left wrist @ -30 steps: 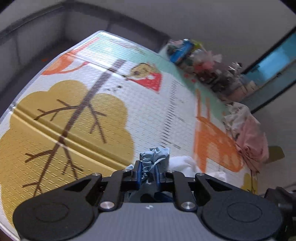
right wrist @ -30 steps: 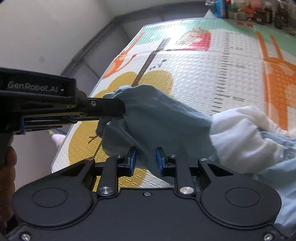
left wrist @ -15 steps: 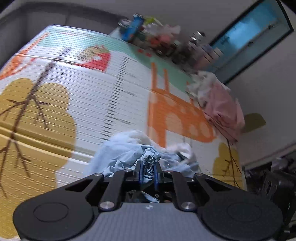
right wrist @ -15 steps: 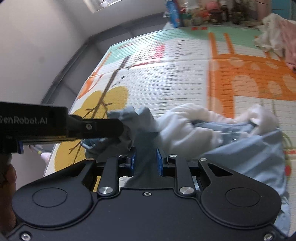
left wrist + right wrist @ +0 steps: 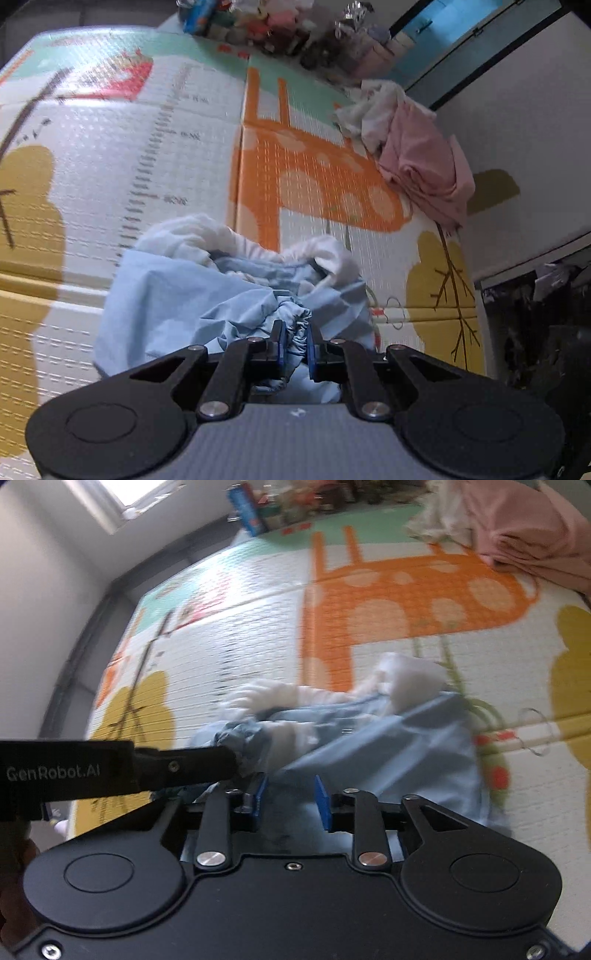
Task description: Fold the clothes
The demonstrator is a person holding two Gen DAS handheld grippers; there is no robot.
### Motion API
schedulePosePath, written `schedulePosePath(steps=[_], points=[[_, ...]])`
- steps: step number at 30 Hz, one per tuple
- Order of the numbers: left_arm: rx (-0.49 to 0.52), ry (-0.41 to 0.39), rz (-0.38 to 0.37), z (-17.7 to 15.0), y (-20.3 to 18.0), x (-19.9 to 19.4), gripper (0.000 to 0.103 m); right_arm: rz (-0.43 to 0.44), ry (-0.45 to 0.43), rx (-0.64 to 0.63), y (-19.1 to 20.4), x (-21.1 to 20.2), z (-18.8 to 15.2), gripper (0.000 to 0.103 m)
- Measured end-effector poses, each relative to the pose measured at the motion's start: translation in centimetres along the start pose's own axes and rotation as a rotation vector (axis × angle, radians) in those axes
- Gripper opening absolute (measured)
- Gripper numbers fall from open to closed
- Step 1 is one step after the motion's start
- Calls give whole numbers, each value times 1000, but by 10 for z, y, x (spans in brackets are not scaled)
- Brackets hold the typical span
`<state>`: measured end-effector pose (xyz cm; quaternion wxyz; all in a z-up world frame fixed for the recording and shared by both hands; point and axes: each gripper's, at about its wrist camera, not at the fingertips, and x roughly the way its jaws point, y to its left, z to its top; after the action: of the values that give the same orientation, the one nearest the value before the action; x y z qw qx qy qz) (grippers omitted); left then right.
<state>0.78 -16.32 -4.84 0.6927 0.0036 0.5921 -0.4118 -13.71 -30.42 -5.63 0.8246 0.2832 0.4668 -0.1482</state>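
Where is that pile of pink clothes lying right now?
In the left wrist view the pink clothes lie far right on the play mat, beside the orange giraffe print, with a white garment bunched just beyond.

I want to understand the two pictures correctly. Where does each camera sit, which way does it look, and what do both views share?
Left wrist: on the left claw, looking down along it at the blue garment bunched between its pads, and the play mat.
Right wrist: on the right claw, jaws opening over the same garment; the left claw enters from the left.
Shared: garment, mat, pink clothes pile.
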Motion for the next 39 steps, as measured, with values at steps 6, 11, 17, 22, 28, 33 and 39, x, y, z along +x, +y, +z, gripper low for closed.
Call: schedulePosePath(steps=[6,11,17,22,28,33,39], points=[[13,27,37,-3,-1,26,13,-64,20,79,-32,0,3,49],[27,5,59,-2,-2,28,19,-54,5,101,-45,-8,5,54],[42,-54,92,-1,-2,15,55,-54,-5,115,-48,-15,11,61],[46,-100,108,-1,0,-1,67,-97,16,94,-45,-16,16,61],[23,-125,154,-1,13,-17,70,-93,34,61,-38,-16,19,61],[2,-146,187,-7,26,-28,71,-82,37,30,-31,-16,19,61],[20,-166,237,-23,39,-32,72,-69,-42,8,-27,-23,18,61]])
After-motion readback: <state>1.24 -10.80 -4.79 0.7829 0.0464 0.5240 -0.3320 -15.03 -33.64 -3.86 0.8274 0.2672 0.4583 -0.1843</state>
